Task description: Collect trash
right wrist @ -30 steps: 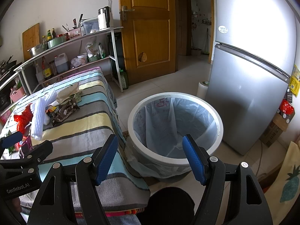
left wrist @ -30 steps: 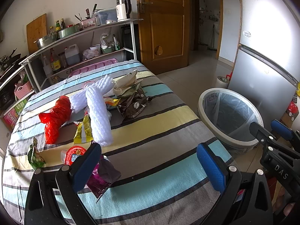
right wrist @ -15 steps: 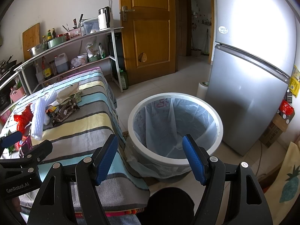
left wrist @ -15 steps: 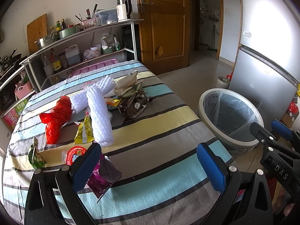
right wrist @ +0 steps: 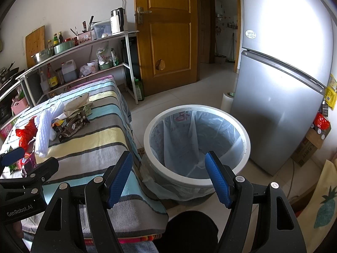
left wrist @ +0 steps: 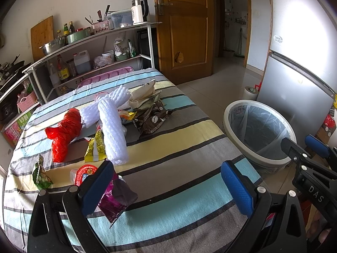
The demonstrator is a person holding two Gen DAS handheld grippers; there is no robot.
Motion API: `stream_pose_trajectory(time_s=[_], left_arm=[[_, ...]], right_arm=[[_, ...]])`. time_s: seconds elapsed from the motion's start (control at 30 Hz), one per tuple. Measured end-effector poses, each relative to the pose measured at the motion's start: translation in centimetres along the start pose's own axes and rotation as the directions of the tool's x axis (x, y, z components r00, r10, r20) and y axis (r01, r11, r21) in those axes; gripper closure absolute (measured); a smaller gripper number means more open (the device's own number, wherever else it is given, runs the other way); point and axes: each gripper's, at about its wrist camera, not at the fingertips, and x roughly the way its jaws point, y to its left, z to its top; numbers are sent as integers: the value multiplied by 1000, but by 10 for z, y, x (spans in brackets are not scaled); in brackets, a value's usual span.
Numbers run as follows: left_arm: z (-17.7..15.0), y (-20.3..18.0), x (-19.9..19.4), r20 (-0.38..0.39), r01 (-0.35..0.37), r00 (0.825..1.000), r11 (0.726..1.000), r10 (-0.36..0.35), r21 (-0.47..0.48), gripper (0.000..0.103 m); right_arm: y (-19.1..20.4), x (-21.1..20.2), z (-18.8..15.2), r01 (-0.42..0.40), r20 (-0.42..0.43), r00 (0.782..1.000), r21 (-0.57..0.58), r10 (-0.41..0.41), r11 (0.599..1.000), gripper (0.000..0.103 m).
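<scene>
Trash lies across a striped tablecloth (left wrist: 179,147): a red plastic bag (left wrist: 63,130), white foam netting (left wrist: 112,132), a yellow wrapper (left wrist: 95,147), brown coffee packets (left wrist: 153,120), a green snack bag (left wrist: 41,175), a red-lidded cup (left wrist: 86,172) and a purple wrapper (left wrist: 115,198). My left gripper (left wrist: 168,185) hovers open over the table's near edge, its left finger just above the purple wrapper. A white bin (right wrist: 198,145) with a clear liner stands on the floor right of the table. My right gripper (right wrist: 170,177) hangs open above the bin's near rim, holding nothing.
A metal shelf rack (left wrist: 94,48) with bottles, bowls and a kettle stands behind the table. A silver fridge (right wrist: 280,88) rises right of the bin, with a wooden door (right wrist: 168,33) behind. A white roll (right wrist: 227,101) sits on the tiled floor.
</scene>
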Motion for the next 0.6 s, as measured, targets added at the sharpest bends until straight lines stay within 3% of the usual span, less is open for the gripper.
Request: stream_pose_trajectory(time_s=[0.6], left_arm=[[1, 2, -3, -1, -6, 1000, 1000, 6, -1, 0]], right_arm=[[0, 0, 0, 2, 1, 1000, -1, -2, 1000, 31]])
